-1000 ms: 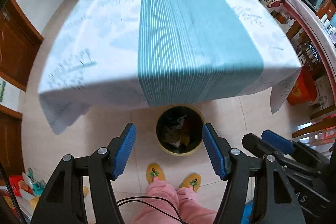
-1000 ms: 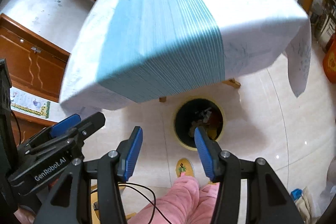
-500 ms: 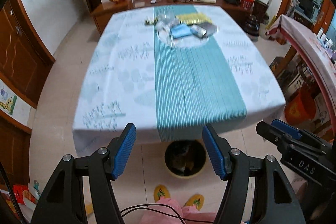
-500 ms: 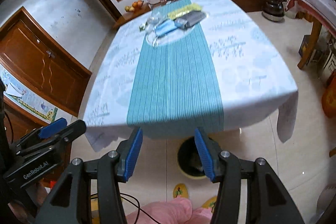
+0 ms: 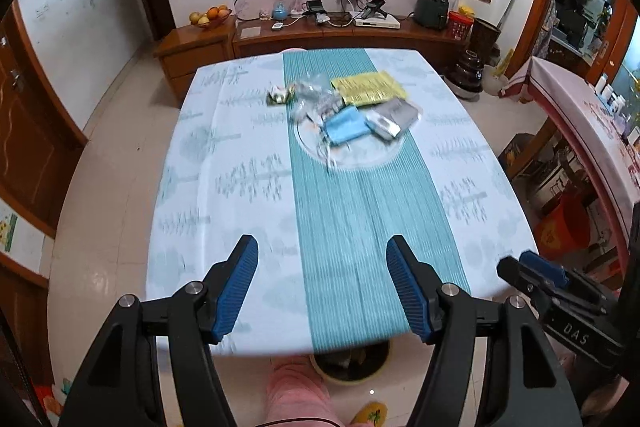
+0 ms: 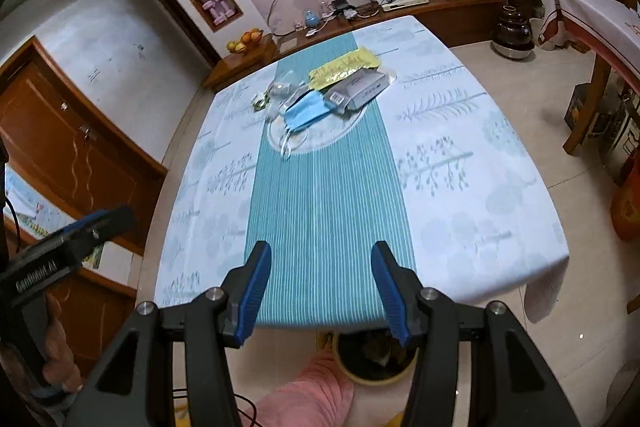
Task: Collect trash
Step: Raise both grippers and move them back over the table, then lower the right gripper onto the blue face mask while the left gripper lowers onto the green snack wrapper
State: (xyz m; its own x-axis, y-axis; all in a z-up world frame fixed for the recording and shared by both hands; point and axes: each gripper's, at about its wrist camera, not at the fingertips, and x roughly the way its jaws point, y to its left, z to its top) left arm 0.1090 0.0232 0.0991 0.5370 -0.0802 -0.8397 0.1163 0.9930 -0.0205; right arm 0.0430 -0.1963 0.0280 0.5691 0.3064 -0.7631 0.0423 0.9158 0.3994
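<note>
Teal-striped bench (image 5: 360, 211) has come into view; both empty, open grippers, left gripper (image 5: 322, 291) and right gripper (image 6: 318, 291), have lifted from the bin (image 6: 372, 359) toward far litter (image 5: 348, 107).

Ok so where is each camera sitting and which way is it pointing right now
Left wrist: on the left gripper, open, facing forward over the table toward the TV wall; right gripper and a pink-trousered leg show.
Right wrist: on the right gripper, open, facing the same way from further right; left gripper shows.
Shared: blue mask, yellow packet, bin under the near edge.
</note>
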